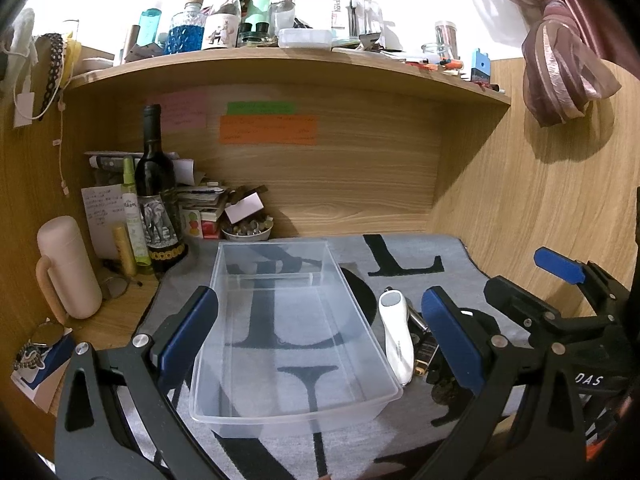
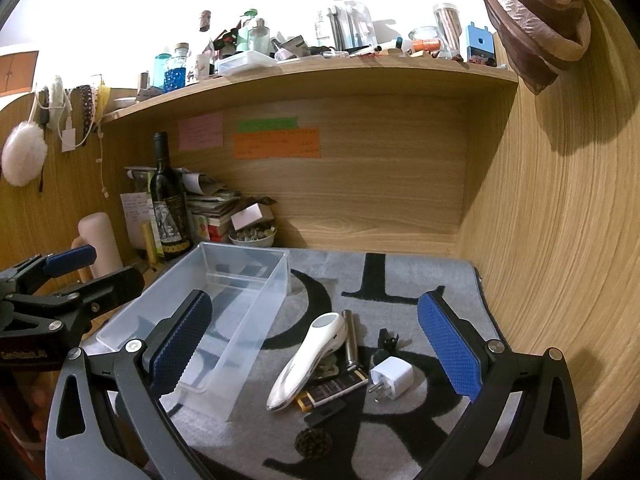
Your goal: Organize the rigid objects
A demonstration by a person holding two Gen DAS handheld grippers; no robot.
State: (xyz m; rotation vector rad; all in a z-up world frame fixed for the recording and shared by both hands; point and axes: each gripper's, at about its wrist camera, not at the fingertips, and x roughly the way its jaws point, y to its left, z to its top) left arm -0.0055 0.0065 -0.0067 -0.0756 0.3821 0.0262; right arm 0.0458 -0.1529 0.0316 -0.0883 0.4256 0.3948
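Little writing can be read: "DAS" in white on the right gripper's (image 1: 560, 280) black frame in the left wrist view, and an elephant drawing on the dark wine bottle's (image 1: 158, 196) label; the script on the pink, green and orange notes (image 2: 276, 143) stuck to the back panel is too small to make out. Large black letters, one like an "L", run across the grey mat (image 2: 420, 280) on the tabletop.

The clear plastic bin (image 1: 288, 332) sits empty on the mat's left part. Just beside its right wall lie a white handheld device (image 2: 308, 360), a metal cylinder (image 2: 351, 338), a white plug adapter (image 2: 391, 376), a dark bar with illegible print (image 2: 336, 391), a black clip (image 2: 387, 340) and a brown round thing (image 2: 314, 442).

The left gripper (image 1: 320, 344) has its fingers spread on either side of the bin, holding nothing. The right gripper (image 2: 320, 360) is also spread wide over the small items, empty.
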